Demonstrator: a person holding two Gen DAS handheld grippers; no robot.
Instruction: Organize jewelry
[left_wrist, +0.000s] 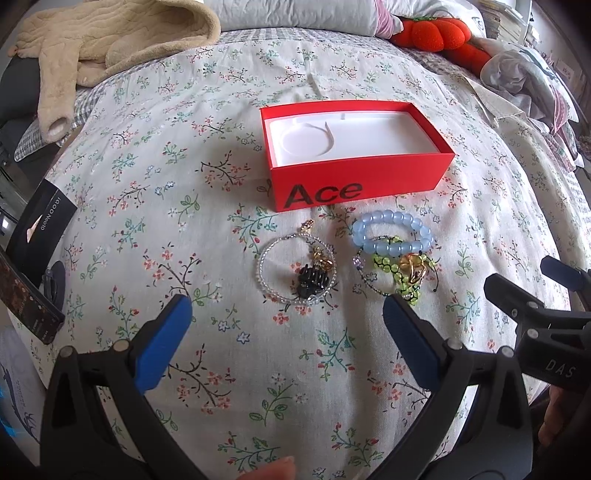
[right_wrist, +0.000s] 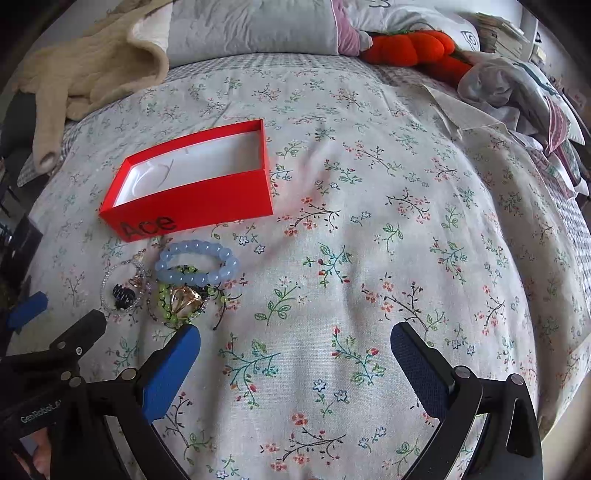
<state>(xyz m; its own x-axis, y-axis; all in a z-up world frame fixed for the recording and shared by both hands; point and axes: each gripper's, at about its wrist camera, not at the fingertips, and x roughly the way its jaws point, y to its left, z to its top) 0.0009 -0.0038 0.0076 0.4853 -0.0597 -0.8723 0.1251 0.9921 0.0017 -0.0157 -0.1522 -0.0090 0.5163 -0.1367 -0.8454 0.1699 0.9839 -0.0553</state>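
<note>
Left wrist view: the left claw (left_wrist: 287, 308) is held spread wide and empty above the floral bedspread (left_wrist: 147, 192). Beyond it, a clear beaded bracelet (left_wrist: 295, 271) and a pale blue beaded bracelet (left_wrist: 391, 234) are laid just before the open red cardboard box (left_wrist: 364, 177). The right claw (right_wrist: 295, 338) is likewise spread and empty.

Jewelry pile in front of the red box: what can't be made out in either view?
- Tangled green bead strands: both views, overlapped by the pale blue bead bracelet and gold charm; piece count unclear.
- Small black clip-like item inside the clear bead ring: too small to identify.
- Red cardboard box interior: right wrist view, near wall hides part of the white insert.
</note>
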